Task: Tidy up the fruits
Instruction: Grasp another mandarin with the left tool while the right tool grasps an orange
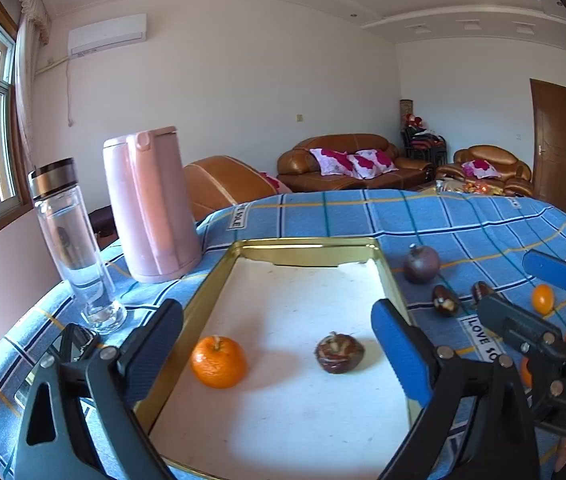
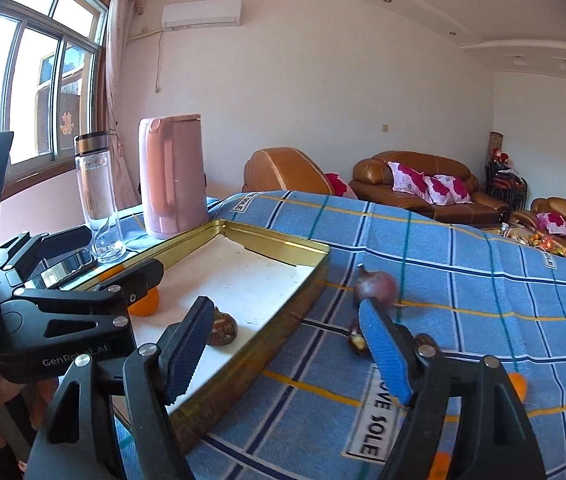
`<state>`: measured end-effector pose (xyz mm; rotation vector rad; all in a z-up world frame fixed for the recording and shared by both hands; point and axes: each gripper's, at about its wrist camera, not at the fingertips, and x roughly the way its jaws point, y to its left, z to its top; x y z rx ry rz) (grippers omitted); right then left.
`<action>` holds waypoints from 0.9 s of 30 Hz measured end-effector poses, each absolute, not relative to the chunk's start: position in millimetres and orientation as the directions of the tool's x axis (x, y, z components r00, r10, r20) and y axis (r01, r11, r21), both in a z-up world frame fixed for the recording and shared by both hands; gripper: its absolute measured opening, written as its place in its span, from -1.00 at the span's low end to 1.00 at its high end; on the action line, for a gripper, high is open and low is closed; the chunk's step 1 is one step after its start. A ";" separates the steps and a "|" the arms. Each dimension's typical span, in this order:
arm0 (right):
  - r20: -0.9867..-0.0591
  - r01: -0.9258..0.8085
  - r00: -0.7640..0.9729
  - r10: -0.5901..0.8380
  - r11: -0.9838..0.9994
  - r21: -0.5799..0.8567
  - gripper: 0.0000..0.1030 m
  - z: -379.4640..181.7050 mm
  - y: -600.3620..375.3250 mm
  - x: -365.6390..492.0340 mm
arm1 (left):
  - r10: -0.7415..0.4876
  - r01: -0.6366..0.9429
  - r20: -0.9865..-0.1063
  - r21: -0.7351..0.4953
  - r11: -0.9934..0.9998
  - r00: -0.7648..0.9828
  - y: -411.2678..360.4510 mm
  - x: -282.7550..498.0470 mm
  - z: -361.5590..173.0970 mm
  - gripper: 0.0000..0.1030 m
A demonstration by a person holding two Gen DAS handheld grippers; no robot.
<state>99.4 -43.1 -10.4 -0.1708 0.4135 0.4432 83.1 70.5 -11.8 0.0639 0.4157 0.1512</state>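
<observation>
A gold-rimmed tray (image 1: pixel 311 245) with a white floor holds an orange (image 1: pixel 219 361) and a dark wrinkled fruit (image 1: pixel 339 352). My left gripper (image 1: pixel 279 352) is open and empty above the tray's near half. On the blue checked cloth to the right lie a dark round fruit (image 1: pixel 421 263), two dates (image 1: pixel 445 300) and small orange kumquats (image 1: pixel 543 299). My right gripper (image 2: pixel 287 352) is open and empty over the tray's right rim (image 2: pixel 283 316), near the dark round fruit (image 2: pixel 377 288) and a date (image 2: pixel 357 344). It also shows in the left wrist view (image 1: pixel 523 292).
A pink kettle (image 1: pixel 151 204) and a clear glass bottle (image 1: pixel 71 240) stand left of the tray. A phone (image 2: pixel 65 268) lies by the bottle. Brown sofas (image 1: pixel 351 164) stand behind the table. The cloth's far edge curves down at the back.
</observation>
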 end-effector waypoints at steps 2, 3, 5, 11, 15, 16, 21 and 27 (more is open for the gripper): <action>-0.404 -0.399 0.850 0.338 0.914 -0.075 0.49 -4.2 -69.4 90.7 | 0.111 -0.084 -0.406 0.083 0.993 0.907 52.6 83.5 -10.7 0.94; -0.402 -0.370 0.860 0.313 0.926 -0.071 0.49 -2.9 -84.0 87.0 | 0.084 -0.056 -0.416 0.079 0.995 0.906 42.6 84.4 -10.9 0.94; -0.424 -0.313 0.867 0.263 0.948 -0.053 0.51 -4.9 -114.1 81.7 | 0.034 -0.004 -0.439 0.071 0.997 0.898 22.2 88.5 -13.6 0.94; -0.506 -0.173 0.849 0.152 0.985 0.006 0.51 -25.6 -184.7 76.8 | -0.107 0.158 -0.527 0.053 0.986 0.843 -39.7 97.7 -30.9 0.94; -0.548 -0.135 0.827 0.127 0.991 0.025 0.51 -34.5 -205.2 83.7 | -0.164 0.248 -0.596 0.061 0.967 0.786 -76.4 101.4 -47.3 0.94; -0.558 -0.143 0.818 0.140 0.989 0.039 0.51 -36.8 -208.6 84.5 | -0.170 0.262 -0.609 0.064 0.963 0.775 -82.2 102.9 -49.4 0.93; -0.610 -0.164 0.775 0.165 0.985 0.058 0.33 -48.9 -212.3 89.7 | -0.209 0.300 -0.643 0.033 0.953 0.736 -91.3 110.1 -54.4 0.82; -0.643 -0.177 0.739 0.202 0.979 0.103 0.19 -54.2 -216.1 94.7 | -0.228 0.322 -0.652 0.025 0.947 0.723 -91.0 107.2 -55.7 0.74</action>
